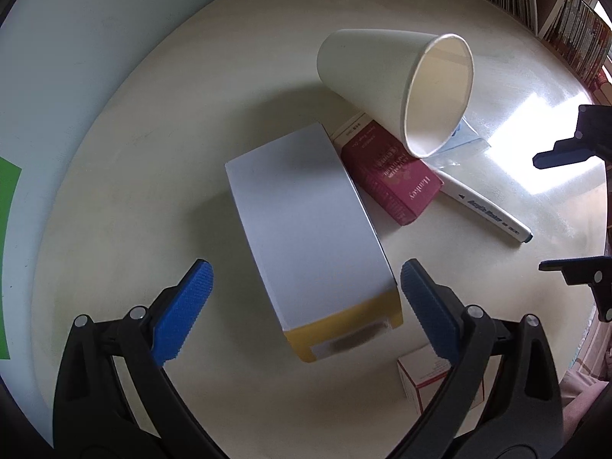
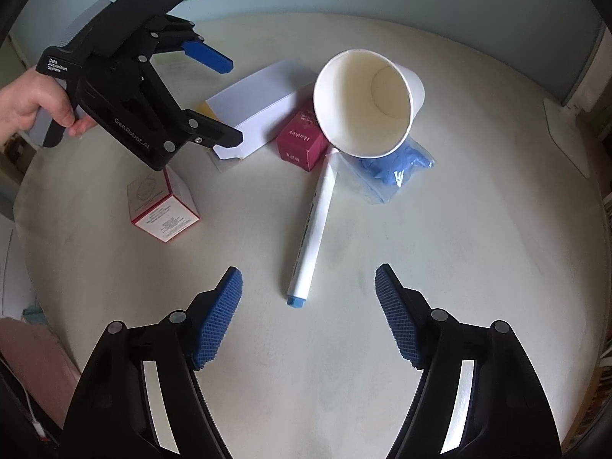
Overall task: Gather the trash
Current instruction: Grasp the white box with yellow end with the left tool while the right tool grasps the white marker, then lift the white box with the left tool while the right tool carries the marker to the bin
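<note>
On a round cream table (image 2: 478, 275) lie several items. A white paper cup (image 2: 363, 103) rests on its side against a maroon carton (image 2: 302, 141). Beside them is a clear bag holding something blue (image 2: 397, 168). A white marker (image 2: 317, 222) points its blue cap between the pads of my right gripper (image 2: 308, 271), which is open and not touching it. My left gripper (image 1: 306, 267) is open above a white box with a yellow end (image 1: 310, 222), its fingers straddling the box without contact. A hand (image 2: 34, 103) holds the left gripper (image 2: 218, 95).
A small white carton with red trim (image 2: 164, 206) stands near the table's left front. The cup (image 1: 382, 80), maroon carton (image 1: 394, 179) and marker (image 1: 485, 210) crowd the middle. Bookshelves (image 1: 573, 26) rise beyond the table's edge. My right gripper (image 1: 545, 214) shows at the left wrist view's right margin.
</note>
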Demonstrator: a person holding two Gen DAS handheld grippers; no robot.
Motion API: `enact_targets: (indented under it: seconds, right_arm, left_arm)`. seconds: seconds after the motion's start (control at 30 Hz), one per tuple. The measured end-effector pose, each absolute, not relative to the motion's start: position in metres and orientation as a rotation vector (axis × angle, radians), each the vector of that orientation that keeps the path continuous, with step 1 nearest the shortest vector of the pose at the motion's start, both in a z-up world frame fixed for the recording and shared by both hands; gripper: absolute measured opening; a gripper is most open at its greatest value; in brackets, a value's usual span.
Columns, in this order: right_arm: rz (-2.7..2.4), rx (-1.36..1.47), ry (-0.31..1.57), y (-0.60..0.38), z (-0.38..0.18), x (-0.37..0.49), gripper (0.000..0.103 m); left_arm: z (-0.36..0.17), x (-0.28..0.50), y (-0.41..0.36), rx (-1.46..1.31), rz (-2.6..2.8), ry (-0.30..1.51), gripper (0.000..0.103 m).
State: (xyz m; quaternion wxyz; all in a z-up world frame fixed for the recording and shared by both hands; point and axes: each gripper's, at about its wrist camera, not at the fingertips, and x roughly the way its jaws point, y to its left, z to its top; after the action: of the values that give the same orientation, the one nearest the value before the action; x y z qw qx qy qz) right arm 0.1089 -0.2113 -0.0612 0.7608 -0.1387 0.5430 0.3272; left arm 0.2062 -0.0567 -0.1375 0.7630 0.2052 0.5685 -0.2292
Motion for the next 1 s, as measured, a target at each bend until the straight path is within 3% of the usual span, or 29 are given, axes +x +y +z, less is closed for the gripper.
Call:
enact_targets:
  seconds: [0.1,0.13,0.2,0.3,0.4,0.43,1.0]
  right_arm:
    - [0.702,-0.306,1.185,-0.206,-0.068,0.115,0.072]
    - [0.696,-0.312,1.182,-0.205,-0.070,0.115,0.064]
    - [0.683,-0.333,1.184,-0.200,-0.075,0.116,0.057]
    - [0.670,-0.369,1.168,-0.197,-0.080,0.112,0.048]
    - [0.679,-0.380,1.149,-0.196,-0.077,0.108,0.033]
    - [0.679,-0.378,1.152,-0.197,-0.077,0.107,0.015]
    - [0.637,-0.280,1.150,-0.237,-0.040,0.088,0.013]
  left_arm:
    - [-0.143,0.212,-0.055,0.422,-0.502,1.245,0.094]
    - [-0.144,0.213,-0.054,0.414,-0.505,1.245,0.092]
    - [-0.147,0.215,-0.052,0.402,-0.514,1.254,0.076]
    - [-0.151,0.217,-0.050,0.393,-0.518,1.260,0.066]
    - [-0.151,0.214,-0.047,0.382,-0.530,1.244,0.064]
    - [-0.152,0.216,-0.045,0.379,-0.531,1.242,0.064]
    - [-0.112,0.163,-0.004,0.410,-0.494,1.180,0.063]
